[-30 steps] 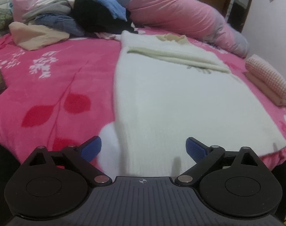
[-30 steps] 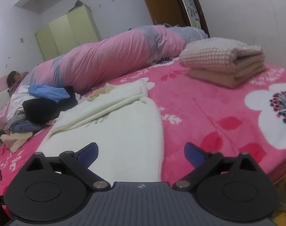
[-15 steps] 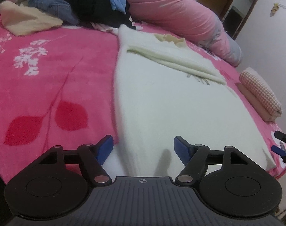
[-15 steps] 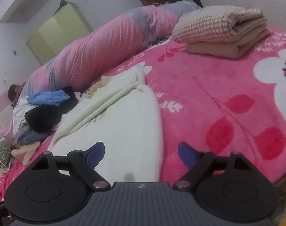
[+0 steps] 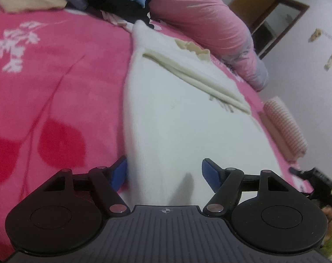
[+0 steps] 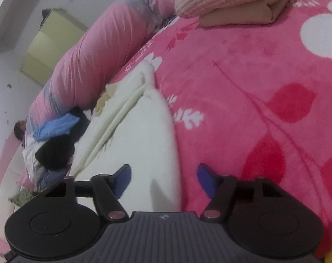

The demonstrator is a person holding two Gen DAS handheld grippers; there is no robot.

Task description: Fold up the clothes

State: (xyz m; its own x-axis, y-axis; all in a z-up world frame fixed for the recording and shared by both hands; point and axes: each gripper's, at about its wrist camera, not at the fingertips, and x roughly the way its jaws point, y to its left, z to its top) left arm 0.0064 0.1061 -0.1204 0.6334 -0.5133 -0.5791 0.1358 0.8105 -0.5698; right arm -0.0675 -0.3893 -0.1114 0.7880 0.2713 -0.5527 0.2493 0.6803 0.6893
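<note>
One white sweater [image 5: 177, 120] lies between two closing grippers' fingers [image 5: 120, 172].

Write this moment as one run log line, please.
phase: reaching hem | left gripper: closing over white sweater left edge | right gripper: closing over its right edge | grip: not yet

Left gripper [image 5: 165, 173] and right gripper [image 6: 163, 178], black ribbed bodies, round discs, silver pivot screws, blue-tipped jaws
</note>
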